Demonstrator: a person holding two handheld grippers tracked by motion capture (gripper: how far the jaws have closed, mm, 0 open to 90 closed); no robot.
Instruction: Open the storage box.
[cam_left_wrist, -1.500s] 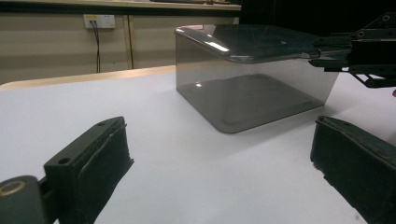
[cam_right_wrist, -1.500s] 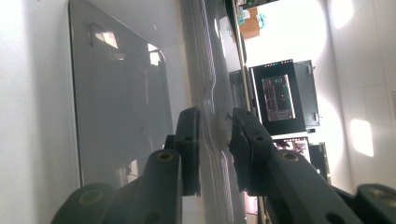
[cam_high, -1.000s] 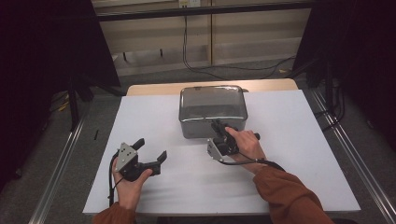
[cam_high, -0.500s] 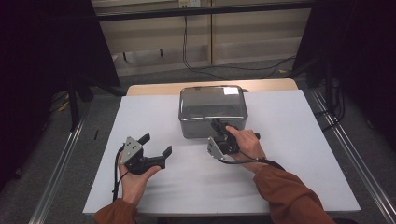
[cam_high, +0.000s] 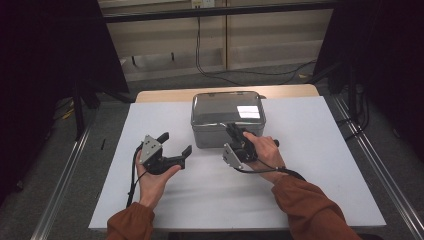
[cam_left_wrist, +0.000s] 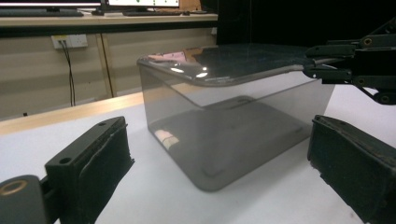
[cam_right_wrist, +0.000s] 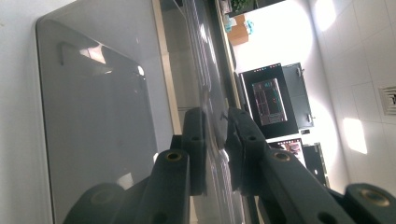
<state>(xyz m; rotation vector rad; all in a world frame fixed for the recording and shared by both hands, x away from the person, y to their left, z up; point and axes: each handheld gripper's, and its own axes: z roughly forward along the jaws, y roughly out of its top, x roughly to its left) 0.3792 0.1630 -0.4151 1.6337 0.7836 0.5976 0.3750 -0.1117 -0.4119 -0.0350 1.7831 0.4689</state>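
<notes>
The left gripper (cam_high: 175, 146) rests in an upturned hand, jaws spread wide and holding nothing (it points at the box). Beyond it, the right gripper (cam_high: 233, 131) has its jaws pinching the near rim of the smoky grey translucent plastic box (cam_high: 227, 107), which sits mid-worktop (cam_high: 125, 200). Grasp looks made; lifting or moving remains.

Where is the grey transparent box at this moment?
In the high view, the grey transparent box sits at the white table's far centre; the right gripper pinches its near lid edge.
</notes>
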